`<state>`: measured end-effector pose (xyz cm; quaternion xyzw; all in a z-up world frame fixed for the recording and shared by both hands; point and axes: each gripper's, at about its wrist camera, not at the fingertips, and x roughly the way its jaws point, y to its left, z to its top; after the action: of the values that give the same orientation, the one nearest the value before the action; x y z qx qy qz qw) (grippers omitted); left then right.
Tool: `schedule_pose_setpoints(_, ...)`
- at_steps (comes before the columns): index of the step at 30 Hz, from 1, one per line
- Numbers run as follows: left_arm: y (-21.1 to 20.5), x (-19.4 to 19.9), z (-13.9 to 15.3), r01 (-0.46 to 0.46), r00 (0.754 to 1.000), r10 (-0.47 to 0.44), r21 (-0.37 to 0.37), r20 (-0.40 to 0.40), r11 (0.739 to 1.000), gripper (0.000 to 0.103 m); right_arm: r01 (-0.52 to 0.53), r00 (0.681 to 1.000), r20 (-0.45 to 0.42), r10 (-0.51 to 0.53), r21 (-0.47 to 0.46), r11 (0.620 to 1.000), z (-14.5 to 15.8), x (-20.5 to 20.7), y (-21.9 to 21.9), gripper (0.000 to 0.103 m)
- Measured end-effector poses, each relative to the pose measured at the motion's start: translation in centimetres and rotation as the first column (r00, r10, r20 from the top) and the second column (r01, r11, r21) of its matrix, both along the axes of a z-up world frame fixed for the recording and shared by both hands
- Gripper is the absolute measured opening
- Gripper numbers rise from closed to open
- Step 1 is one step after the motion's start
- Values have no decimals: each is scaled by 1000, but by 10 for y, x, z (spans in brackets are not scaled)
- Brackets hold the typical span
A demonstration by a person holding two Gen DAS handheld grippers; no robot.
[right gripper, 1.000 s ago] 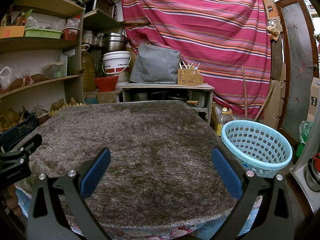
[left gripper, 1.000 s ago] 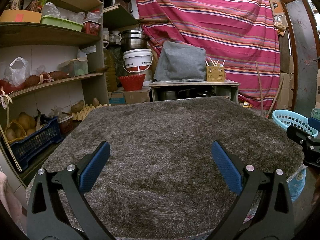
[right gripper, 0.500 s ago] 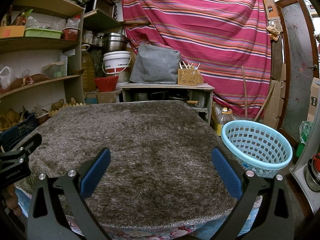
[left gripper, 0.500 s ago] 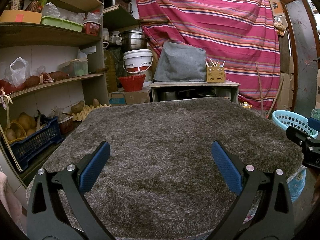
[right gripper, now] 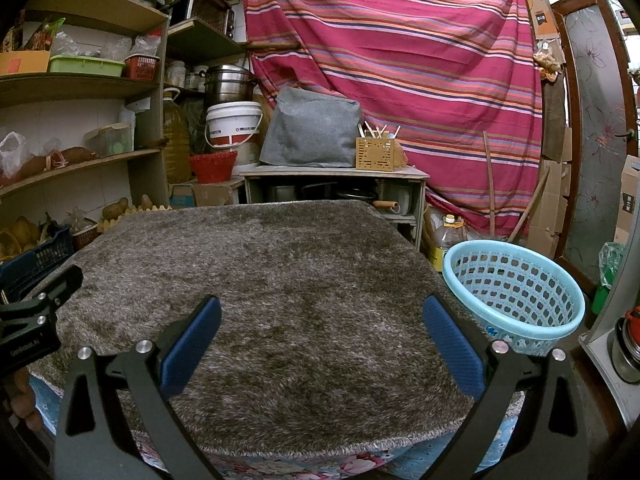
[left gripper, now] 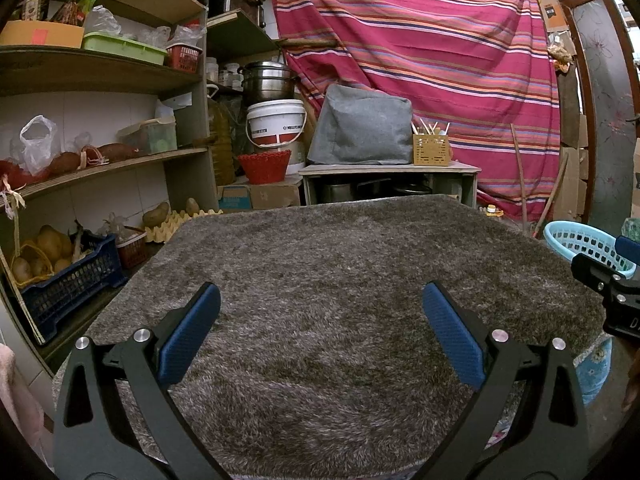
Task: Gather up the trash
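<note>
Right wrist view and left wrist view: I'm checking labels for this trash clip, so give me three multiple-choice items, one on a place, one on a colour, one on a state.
1. Where is the basket?
A. On the grey rug
B. Past the rug's right edge, lower than its top
C. On the shelf

2. What colour is the basket?
A. Light blue
B. Red
C. Green

3. How do the left gripper and right gripper stand?
A. Both shut
B. One holds trash
C. Both open, empty

Answers: 1 B, it sits beside the grey rug. 2 A, its perforated wall is light blue. 3 C, only rug shows between the blue pads.
</note>
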<state>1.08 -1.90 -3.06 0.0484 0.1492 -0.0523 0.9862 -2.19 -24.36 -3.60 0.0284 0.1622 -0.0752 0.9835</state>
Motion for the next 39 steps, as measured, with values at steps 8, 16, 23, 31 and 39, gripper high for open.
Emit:
schedule_pose_setpoints(8, -1, 0, 0, 0, 1000, 0, 0, -1, 1000, 98, 1, 1000, 0, -1, -1, 1000, 0, -1, 0, 99)
schedule_pose_setpoints(16, -2, -1, 1, -2, 1000, 2, 2, 2, 1000, 98, 0, 1000, -1, 0, -1, 1000, 0, -1, 0, 99)
schedule_pose_setpoints(23, -2, -1, 1, -2, 1000, 2, 2, 2, 1000, 98, 0, 1000, -1, 0, -1, 1000, 0, -1, 0, 99)
schedule_pose_setpoints(31, -2, -1, 1, -4, 1000, 4, 3, 4, 1000, 98, 0, 1000, -2, 0, -2, 1000, 0, -1, 0, 99)
schedule_pose_setpoints(39, -3, -1, 1, -3, 1000, 3, 4, 6, 1000, 98, 0, 1000, -2, 0, -1, 1000, 0, 0, 1, 99)
